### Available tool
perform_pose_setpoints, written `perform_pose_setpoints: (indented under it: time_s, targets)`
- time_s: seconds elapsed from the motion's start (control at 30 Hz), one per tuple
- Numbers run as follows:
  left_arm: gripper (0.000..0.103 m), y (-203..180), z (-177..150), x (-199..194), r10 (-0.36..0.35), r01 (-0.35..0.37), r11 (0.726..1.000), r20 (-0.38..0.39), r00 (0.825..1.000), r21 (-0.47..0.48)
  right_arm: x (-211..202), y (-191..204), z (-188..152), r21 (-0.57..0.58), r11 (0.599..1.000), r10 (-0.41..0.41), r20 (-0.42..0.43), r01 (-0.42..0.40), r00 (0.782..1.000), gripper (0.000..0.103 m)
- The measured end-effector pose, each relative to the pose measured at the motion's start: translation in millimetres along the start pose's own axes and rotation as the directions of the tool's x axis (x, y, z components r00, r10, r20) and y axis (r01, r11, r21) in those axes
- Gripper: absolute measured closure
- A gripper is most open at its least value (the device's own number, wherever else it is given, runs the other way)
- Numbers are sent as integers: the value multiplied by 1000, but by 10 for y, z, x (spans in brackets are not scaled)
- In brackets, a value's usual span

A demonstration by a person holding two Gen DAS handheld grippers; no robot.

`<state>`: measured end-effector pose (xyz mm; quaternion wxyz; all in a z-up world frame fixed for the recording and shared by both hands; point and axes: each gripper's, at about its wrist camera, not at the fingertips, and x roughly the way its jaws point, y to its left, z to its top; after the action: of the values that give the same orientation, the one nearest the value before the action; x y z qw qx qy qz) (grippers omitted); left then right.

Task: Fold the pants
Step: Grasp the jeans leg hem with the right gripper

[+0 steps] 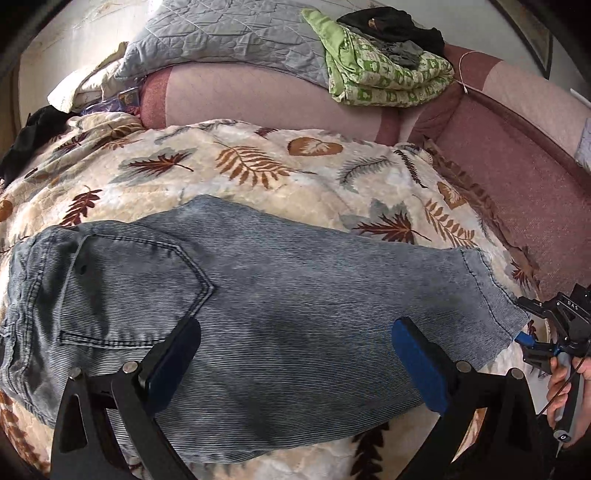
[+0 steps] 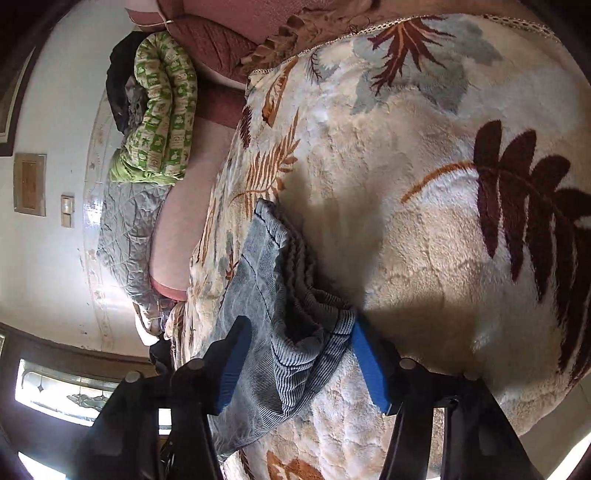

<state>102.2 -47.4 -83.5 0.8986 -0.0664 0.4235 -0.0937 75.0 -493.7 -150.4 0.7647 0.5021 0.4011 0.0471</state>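
Note:
Grey-blue corduroy-like jeans (image 1: 277,295) lie flat on a cream blanket with a leaf print (image 1: 258,162), back pocket to the left and leg hem to the right. My left gripper (image 1: 297,328) hovers open over the middle of the leg, its fingers wide apart and holding nothing. My right gripper (image 2: 301,325) sits at the leg hem (image 2: 314,332), one finger above the cloth and one beside the hem's corner; the jaws stand partly apart around the cloth without clamping it. In the left wrist view the right gripper (image 1: 526,326) shows at the hem's corner, held by a hand (image 1: 561,387).
A folded green patterned quilt (image 1: 388,74) with dark clothes (image 1: 391,26) on top and a grey quilt (image 1: 229,33) lie at the far side of the pink mattress (image 1: 517,177). A black garment (image 1: 33,136) sits at the far left. The blanket's edge (image 2: 332,40) runs near the hem.

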Motion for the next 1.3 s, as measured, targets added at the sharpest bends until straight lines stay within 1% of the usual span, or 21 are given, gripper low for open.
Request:
perform_pose_setpoints:
  time_s: [0.1,0.23,0.3,0.37,0.47,0.53,0.67,0.73,0.77,0.8,0.83,0.87,0.97,1.07,1.1,1.2,1.23,1.3]
  targets:
    - [0,-129,21,100,-21,22,1000,-29,999,12,-85,-24,-22,25,1000,-11,-1,11,1000,43]
    - [0,-183,22,150,-31,32,999,-38,999,16,-73,27,-16,-16,998,-64,-31,63,997,43]
    - [0,-177,16,157,-37,37,999,-44,998,7,-47,39,-6,-13,997,-81,-30,81,996,42]
    - [0,-159,16,154,-39,40,999,-46,998,4,-29,40,-7,4,997,-78,-24,78,997,41]
    - [0,-133,32,145,-44,43,999,-43,998,-7,-80,-24,-16,47,998,-45,-16,46,999,41]
    - [0,-128,41,151,-43,43,999,-41,998,-15,-104,-38,-20,54,997,-49,-17,50,999,41]
    - [0,-187,57,240,-42,41,999,-57,998,-23,-1,57,11,6,992,-125,-30,125,992,41]
    - [0,-249,54,296,-36,35,999,-63,997,-17,33,92,20,-17,989,-149,-32,149,988,42]
    - [0,-284,55,330,-33,32,999,-68,997,-16,33,97,25,-21,987,-160,-32,160,987,48]
    - [0,-319,57,366,-35,34,999,-74,997,-16,25,96,27,-26,984,-178,-27,177,984,64]
    - [0,-356,58,401,-37,36,999,-80,996,-16,16,74,32,-25,983,-184,-23,183,983,69]
    - [0,-395,60,435,-39,37,999,-85,996,-16,6,48,33,-23,985,-173,-24,172,985,71]
    - [0,-525,51,549,-27,28,1000,-101,994,4,-14,65,15,-67,982,-175,-18,174,984,75]
    - [0,-633,44,665,-9,10,1000,-124,992,14,-30,116,5,-99,980,-176,-5,175,984,75]
    - [0,-660,49,681,-13,14,1000,-128,992,8,-34,136,3,-111,978,-178,-2,177,984,75]
    - [0,-741,63,656,-16,17,1000,-98,995,5,-51,165,0,-126,977,-176,6,175,984,75]
    - [0,-775,53,667,12,-9,999,-96,995,31,-52,176,-2,-132,975,-178,8,178,984,75]
    - [0,-811,4,763,110,-100,991,-128,986,88,-57,201,-4,-141,974,-178,12,178,984,75]
